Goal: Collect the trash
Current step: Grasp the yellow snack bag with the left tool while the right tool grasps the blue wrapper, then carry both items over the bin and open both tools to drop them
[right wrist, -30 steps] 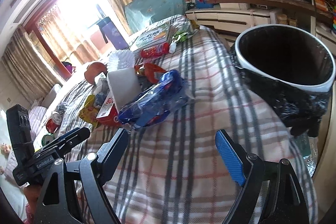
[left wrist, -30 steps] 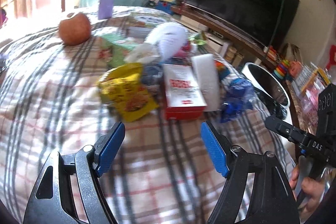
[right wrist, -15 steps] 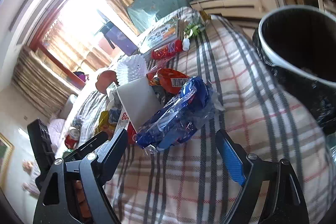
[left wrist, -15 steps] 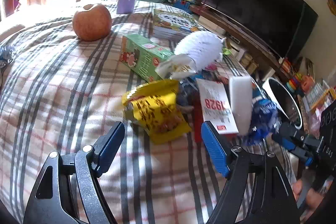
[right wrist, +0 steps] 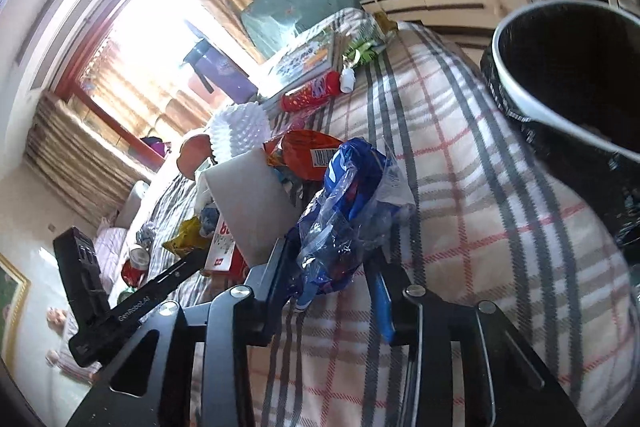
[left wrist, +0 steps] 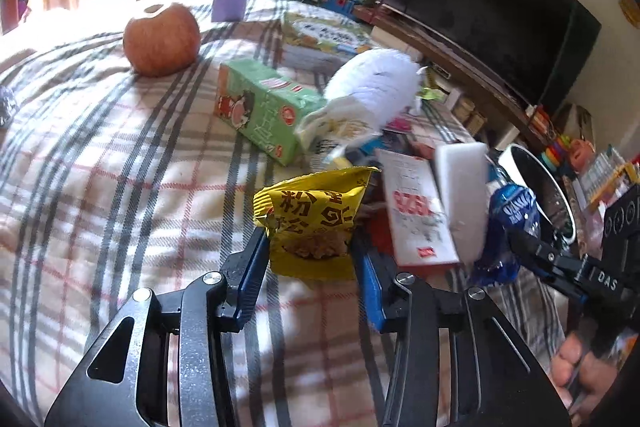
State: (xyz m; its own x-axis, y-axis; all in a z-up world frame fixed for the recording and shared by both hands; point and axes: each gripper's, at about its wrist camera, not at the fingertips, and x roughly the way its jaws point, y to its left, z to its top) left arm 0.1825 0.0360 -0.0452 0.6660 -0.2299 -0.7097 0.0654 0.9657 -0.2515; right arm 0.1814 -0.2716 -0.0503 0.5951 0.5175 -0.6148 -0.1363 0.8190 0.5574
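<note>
Grippers: both were wide open a moment ago with nothing between the fingers; both are now closing on wrappers.
Left gripper (left wrist: 310, 267): jaws narrowing around the yellow snack bag (left wrist: 314, 223) at lower centre of its view; pads at the bag's sides.
Right gripper (right wrist: 332, 281): jaws narrowing around the crumpled blue wrapper (right wrist: 348, 211) at centre of its view; the plastic bunches between the fingers.
Surface: plaid cloth (left wrist: 120, 167), with an apple (left wrist: 162, 39) upper left and a green carton (left wrist: 264, 107) mid-frame, both untouched.
Bin (right wrist: 516, 95): open at the right edge of the right view.
Meaning: two pieces of trash look nearly secured; lifting them to the bin likely comes next.
</note>
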